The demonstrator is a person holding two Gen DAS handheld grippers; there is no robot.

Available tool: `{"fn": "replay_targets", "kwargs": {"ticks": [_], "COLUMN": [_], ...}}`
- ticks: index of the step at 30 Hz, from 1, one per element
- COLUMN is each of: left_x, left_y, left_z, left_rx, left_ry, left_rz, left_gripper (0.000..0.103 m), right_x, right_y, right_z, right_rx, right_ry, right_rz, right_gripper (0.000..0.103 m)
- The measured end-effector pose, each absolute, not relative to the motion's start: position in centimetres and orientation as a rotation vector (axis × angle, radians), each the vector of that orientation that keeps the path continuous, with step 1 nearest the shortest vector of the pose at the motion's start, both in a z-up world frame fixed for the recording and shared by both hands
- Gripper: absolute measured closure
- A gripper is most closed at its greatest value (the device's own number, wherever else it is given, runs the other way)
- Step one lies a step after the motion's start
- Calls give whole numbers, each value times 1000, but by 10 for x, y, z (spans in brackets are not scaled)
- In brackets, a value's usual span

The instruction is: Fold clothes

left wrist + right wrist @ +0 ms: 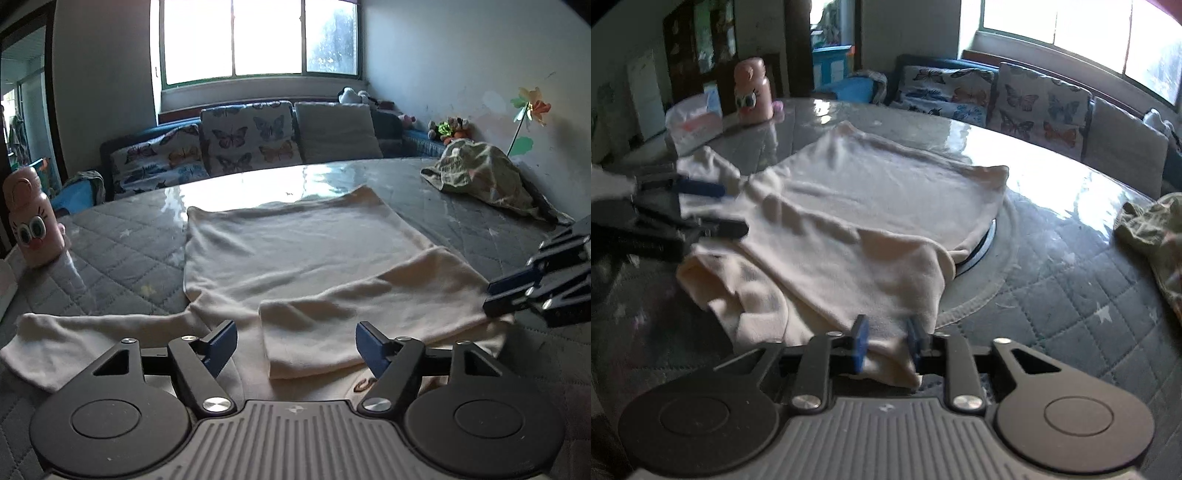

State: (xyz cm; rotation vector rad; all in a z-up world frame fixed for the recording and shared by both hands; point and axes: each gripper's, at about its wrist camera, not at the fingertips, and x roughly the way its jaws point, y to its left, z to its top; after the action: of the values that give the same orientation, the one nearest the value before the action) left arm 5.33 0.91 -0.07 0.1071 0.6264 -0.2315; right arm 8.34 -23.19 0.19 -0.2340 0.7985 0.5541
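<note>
The cream shirt lies flat mid-table, one sleeve already folded across. Your right gripper stands narrow with cloth between its pads (barely pinched, if at all), so let it drop cleanly. Your left gripper hangs wide, empty. The camo garment sits well apart; the bottle stands clear.

a home living room: butterfly-cushioned sofa, window, quilted table.
</note>
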Motion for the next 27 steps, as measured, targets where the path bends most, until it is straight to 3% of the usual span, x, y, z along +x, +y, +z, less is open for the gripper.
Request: {"fn": "replay_targets", "kwargs": {"ticks": [1,9,11,14,16,27], "left_x": [53,58,58,59,60,61], "left_y": [9,7,8,9,10,-10], "left_z": [-2,-13,-10,-6,-1,60], "left_rx": [114,95,92,88,84,145], "left_ry": [630,685,682,676,669,511], "left_rz": [-233,-240,-234,-223,-222,-252], "left_gripper": [32,55,65,89,96,101], "right_x": [81,70,70,69,68,62], "right_y": [-235,-249,-252,-254,-253,-239], "right_z": [4,0,-2,-4,-3,-4], "right_rx": [-225,-232,-220,-205,-206,-235], "right_ry": [792,793,793,792,782,729], "right_rz": [555,507,497,486,479,476], "right_gripper": [60,56,56,56,52,44]}}
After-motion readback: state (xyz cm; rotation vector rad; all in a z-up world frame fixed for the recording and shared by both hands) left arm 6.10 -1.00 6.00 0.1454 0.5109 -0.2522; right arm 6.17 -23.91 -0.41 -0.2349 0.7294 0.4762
